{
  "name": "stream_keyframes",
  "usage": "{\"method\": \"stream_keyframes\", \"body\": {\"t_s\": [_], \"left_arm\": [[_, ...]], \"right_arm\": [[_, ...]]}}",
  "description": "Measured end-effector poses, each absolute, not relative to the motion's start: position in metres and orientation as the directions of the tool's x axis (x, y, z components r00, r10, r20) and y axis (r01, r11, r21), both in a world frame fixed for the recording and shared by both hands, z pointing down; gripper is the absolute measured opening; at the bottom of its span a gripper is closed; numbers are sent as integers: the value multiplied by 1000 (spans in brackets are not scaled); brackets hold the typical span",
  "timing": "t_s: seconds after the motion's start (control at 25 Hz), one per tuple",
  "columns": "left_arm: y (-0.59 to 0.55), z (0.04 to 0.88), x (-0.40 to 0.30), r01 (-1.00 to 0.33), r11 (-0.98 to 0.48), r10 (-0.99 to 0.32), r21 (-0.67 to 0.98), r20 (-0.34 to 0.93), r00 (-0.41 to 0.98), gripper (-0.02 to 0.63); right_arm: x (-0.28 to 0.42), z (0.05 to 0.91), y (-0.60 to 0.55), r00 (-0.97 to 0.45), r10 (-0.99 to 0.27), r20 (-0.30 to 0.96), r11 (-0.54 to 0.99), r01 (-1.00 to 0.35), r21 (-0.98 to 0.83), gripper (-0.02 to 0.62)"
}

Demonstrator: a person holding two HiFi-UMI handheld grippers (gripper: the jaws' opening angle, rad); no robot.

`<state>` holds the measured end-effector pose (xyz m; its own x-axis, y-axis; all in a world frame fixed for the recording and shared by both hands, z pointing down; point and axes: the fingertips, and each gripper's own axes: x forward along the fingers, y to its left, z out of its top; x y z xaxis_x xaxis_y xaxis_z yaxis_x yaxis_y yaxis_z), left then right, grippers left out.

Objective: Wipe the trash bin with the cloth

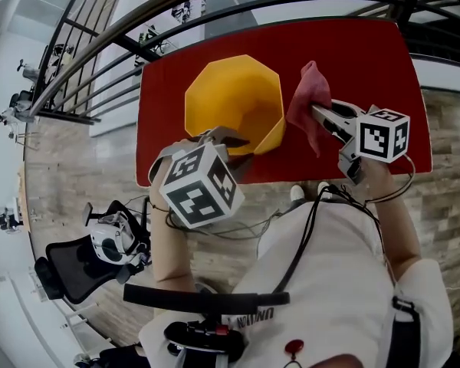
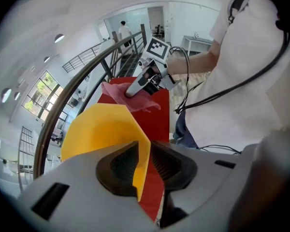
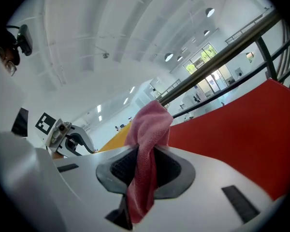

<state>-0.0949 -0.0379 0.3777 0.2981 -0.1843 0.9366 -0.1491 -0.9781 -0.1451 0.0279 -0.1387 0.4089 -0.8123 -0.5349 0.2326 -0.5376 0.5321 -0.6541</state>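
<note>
**Bin wall between parted jaws, cloth clamped in the other claw**

The left claw is pointed steeply downward over the near rim of a yellow octagonal plastic trash bin. In the left gripper view the thin yellow wall is seen standing between the two black ribbed pads. The jaws are parted, however: a strip of red is visible between the wall and the right-hand pad, so the rim is not pressed. The rest of the bin is spread out ahead of this claw, and its open mouth is turned up toward the head camera.

The right claw is held nearly level, just to the right of the bin. Its jaws are clamped on a pink woven cloth. In the right gripper view the fabric is seen pinched between the pads, with a bunched fold raised ahead of the tips and a loose tail hung down behind them. From the head view the cloth is placed right beside the bin's right-hand edge, ahead of the claw. Whether cloth and bin are in contact cannot be settled from any view.

The bin is borne on a red desk, which is spread beneath and beyond both claws. A dark metal railing is seen past the desk's far edge.
</note>
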Motion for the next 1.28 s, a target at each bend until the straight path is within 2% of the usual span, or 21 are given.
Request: {"method": "stream_keyframes", "body": {"t_s": [0.12, 0.2, 0.32, 0.56, 0.8, 1.0, 1.28], "left_arm": [[-43, 362, -68, -179, -977, -185, -119, 889, 419, 66], [-49, 359, -55, -197, -974, -187, -108, 876, 445, 66], [-58, 369, -48, -216, -970, -189, -107, 895, 404, 66], [-71, 376, -38, -302, -949, -216, -91, 885, 412, 80], [-66, 376, -51, -319, -940, -239, -125, 906, 349, 81], [-69, 393, -57, -352, -930, -223, -103, 921, 320, 135], [-67, 427, -53, -297, -951, -175, -86, 940, 291, 135]], "right_arm": [[23, 391, -139, -842, -505, 188, 583, -494, -645, 81], [21, 380, -139, -858, -486, 166, 614, -470, -634, 81], [18, 371, -140, -870, -469, 155, 645, -457, -613, 81], [5, 381, -146, -871, -446, 205, 660, -475, -582, 81], [-17, 386, -142, -884, -406, 233, 686, -463, -562, 81], [-22, 390, -144, -884, -406, 233, 681, -463, -568, 81], [-24, 397, -148, -877, -412, 245, 665, -474, -577, 81]]}}
